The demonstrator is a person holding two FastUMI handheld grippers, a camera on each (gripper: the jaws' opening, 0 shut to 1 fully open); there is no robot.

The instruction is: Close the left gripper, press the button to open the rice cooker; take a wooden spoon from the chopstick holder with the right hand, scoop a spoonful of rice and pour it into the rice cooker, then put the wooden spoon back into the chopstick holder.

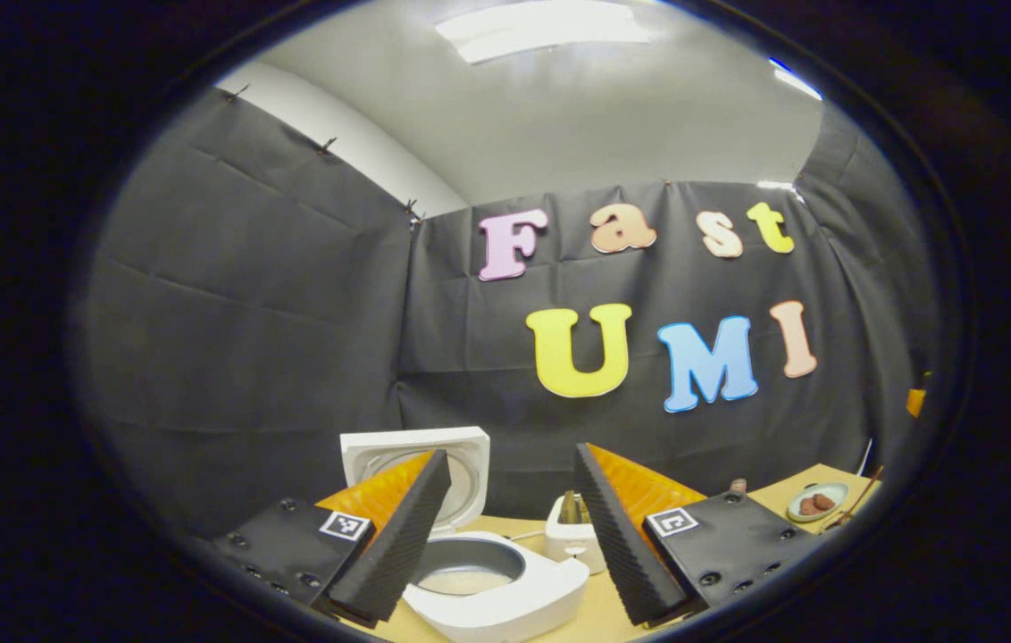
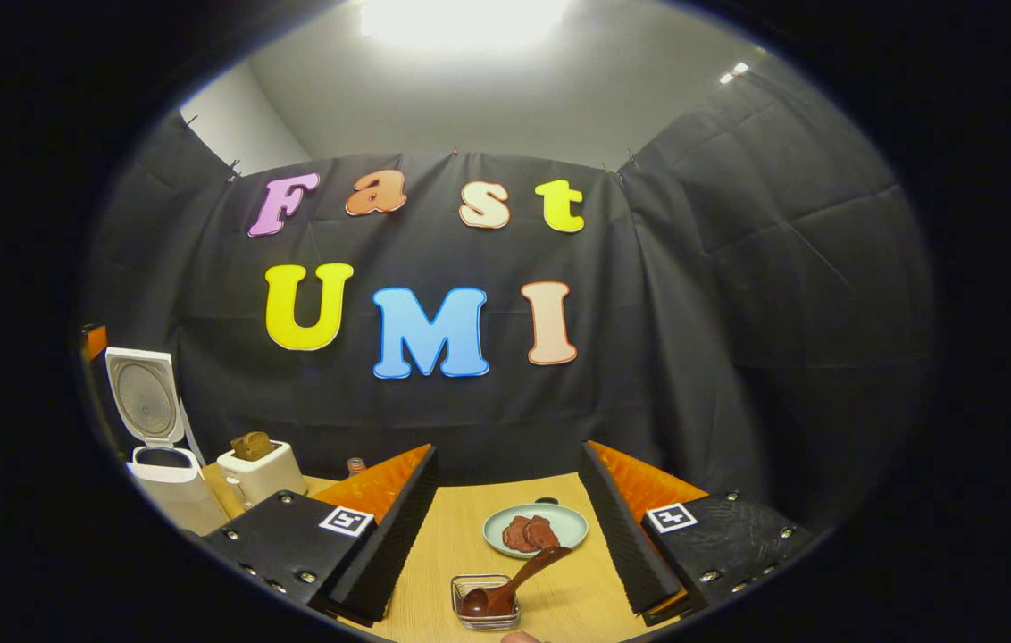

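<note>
The white rice cooker [image 1: 505, 598] stands close under my left gripper [image 1: 513, 457], lid [image 1: 416, 469] raised upright behind it. The inner pot holds a pale layer that looks like rice [image 1: 468, 582]. My left gripper is open, its fingers either side of the pot and above it. In the right gripper view, the wooden spoon [image 2: 514, 580] rests bowl-down in the small wire chopstick holder [image 2: 486, 603], handle leaning up to the right. My right gripper [image 2: 510, 451] is open with nothing in it, the holder low between its fingers. The rice cooker [image 2: 166, 478] is at far left.
A white toaster [image 2: 260, 469] with bread in it stands right of the cooker, also toaster [image 1: 572, 531]. A pale green plate [image 2: 505, 527] with brown pieces of food lies behind the holder, also plate [image 1: 818, 502]. The wooden table [image 2: 461, 536] runs back to the black cloth wall.
</note>
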